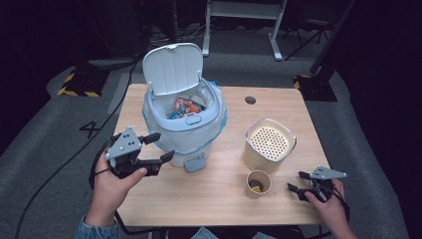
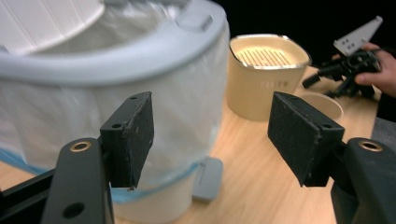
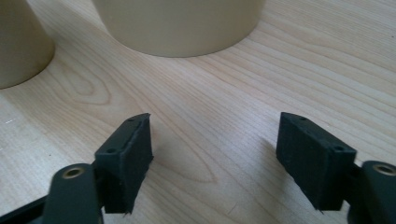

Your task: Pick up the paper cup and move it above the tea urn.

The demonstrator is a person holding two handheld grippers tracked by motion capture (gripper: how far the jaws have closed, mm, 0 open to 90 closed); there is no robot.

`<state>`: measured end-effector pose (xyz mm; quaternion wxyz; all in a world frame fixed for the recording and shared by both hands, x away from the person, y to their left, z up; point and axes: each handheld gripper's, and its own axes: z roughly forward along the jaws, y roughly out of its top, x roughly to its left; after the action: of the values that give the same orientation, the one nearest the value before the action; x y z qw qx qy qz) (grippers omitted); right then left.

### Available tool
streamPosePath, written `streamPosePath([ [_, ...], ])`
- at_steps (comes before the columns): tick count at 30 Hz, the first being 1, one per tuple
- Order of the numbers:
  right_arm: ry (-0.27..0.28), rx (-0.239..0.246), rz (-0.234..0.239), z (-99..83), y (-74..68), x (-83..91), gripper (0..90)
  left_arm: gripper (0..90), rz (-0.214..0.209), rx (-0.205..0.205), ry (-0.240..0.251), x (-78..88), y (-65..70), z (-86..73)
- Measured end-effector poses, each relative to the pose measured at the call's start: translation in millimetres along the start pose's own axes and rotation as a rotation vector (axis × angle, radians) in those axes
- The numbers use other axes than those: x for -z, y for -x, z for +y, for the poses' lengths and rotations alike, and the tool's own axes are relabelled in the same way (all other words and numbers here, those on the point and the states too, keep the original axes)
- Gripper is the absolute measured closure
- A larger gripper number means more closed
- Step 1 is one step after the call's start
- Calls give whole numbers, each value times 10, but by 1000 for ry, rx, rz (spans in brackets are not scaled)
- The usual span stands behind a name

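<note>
A white pedal bin (image 1: pixel 184 124) with a clear bag liner stands at the table's back left, its lid (image 1: pixel 172 67) raised, with colourful wrappers inside. My left gripper (image 1: pixel 164 145) is open just left of the bin's front; in the left gripper view the bin's wall (image 2: pixel 140 70) lies close behind the open left gripper (image 2: pixel 210 135). A beige container (image 1: pixel 269 144) with a perforated top stands to the right, and a paper cup (image 1: pixel 259 184) holding something yellow stands in front of it. My right gripper (image 1: pixel 295 181) is open and empty, low over the wood right of the cup.
The bin's grey pedal (image 1: pixel 194 163) juts out toward the table's front. The wooden table (image 1: pixel 214 204) has bare room along its front edge. In the right gripper view the beige container (image 3: pixel 182 23) and the cup (image 3: pixel 18 46) stand just beyond the jaws.
</note>
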<state>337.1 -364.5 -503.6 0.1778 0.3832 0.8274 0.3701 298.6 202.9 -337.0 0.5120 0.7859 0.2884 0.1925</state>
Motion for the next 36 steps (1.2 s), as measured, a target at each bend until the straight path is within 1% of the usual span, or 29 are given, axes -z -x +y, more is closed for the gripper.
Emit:
streamPosePath([
  [2,-3,-9,-7,2,0,-4,241,317,0,-4,-27,-34,11,-108],
  [7,-3,-9,-8,3,0,-4,240,318,-2,20,-93,-167,-19,-351],
  [11,-3,-10,-8,3,0,-4,240,314,-7,17,-149,-259,-24,-505],
  [12,-3,-10,-8,3,-1,-4,240,312,-7,17,-149,-259,-24,-505],
  [13,-4,-10,-8,3,-1,-3,240,309,-1,19,-171,-298,-27,-577],
  [16,-5,-12,-7,3,-1,-2,242,304,-4,34,-189,-353,-38,-681],
  [19,-23,-6,2,10,5,26,279,300,-5,49,-225,-428,-39,-791],
  [20,-30,-5,6,12,5,37,291,300,-5,48,-237,-454,-45,-827],
  [22,-34,-9,13,12,2,56,287,302,8,50,-271,-500,-54,-892],
  [23,-29,-14,18,11,-1,64,287,305,22,38,-287,-518,-69,-917],
  [24,-27,-15,25,14,-5,74,288,307,34,38,-303,-534,-80,-940],
  [25,-26,-10,28,19,-11,85,293,309,37,53,-309,-551,-89,-967],
  [27,-32,8,34,38,-30,112,300,313,35,63,-316,-583,-118,-1021],
  [28,-31,16,44,48,-44,121,305,314,37,68,-323,-600,-129,-1050],
  [30,-33,34,56,64,-73,135,298,311,35,90,-334,-643,-141,-1115],
  [31,-35,41,62,70,-87,137,289,307,29,94,-339,-666,-153,-1148],
  [33,-36,44,68,77,-119,138,275,289,7,131,-339,-700,-175,-1209],
  [34,-34,48,71,80,-133,139,260,277,6,144,-337,-713,-189,-1236],
  [36,-28,54,73,91,-161,145,244,232,13,145,-365,-728,-203,-1277],
])
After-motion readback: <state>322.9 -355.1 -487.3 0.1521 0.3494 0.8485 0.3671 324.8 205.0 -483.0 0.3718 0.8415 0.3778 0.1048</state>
